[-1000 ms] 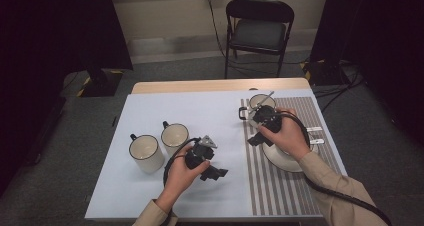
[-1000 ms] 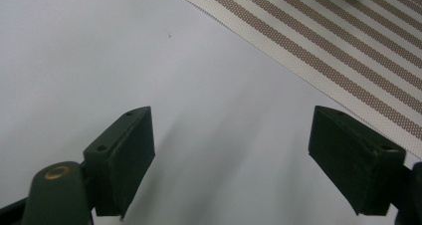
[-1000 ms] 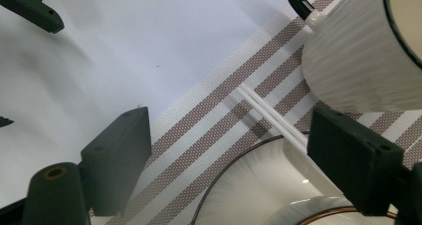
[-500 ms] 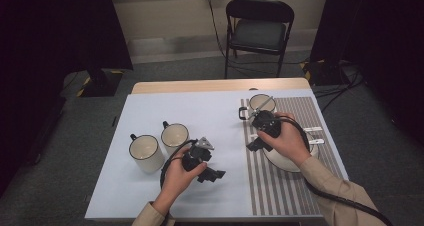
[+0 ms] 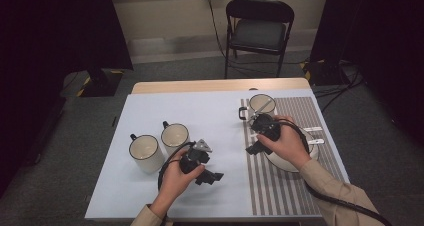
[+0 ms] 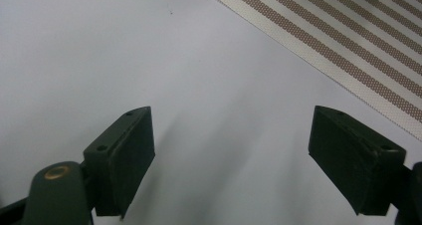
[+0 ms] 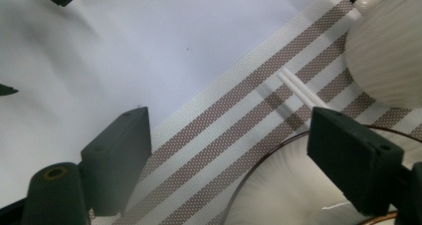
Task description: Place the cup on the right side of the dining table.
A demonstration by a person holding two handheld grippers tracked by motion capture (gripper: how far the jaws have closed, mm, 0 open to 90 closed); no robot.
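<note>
Two cream mugs with dark rims, one [image 5: 146,153] left of the other [image 5: 175,135], stand on the pale mat. A third mug [image 5: 261,104] stands at the far end of the striped placemat [image 5: 295,196]. A white bowl [image 5: 292,162] lies under the right hand. My left gripper [image 5: 210,178] is open low over bare mat, right of the two mugs; its jaws frame nothing [image 6: 234,170]. My right gripper [image 5: 252,142] is open over the placemat's left edge, between the third mug and the bowl. Its jaws [image 7: 229,165] straddle stripes and the bowl's dark rim [image 7: 259,185].
A white ribbed rounded object [image 7: 388,51] and a thin white stick [image 7: 298,91] lie on the stripes ahead of the right gripper. Small white items [image 5: 314,136] sit right of the bowl. A folding chair [image 5: 260,31] stands beyond the table's far edge.
Both grippers have drifted slightly toward the near edge of the table. The mugs and the bowl have stayed put, and both pairs of jaws remain apart.
</note>
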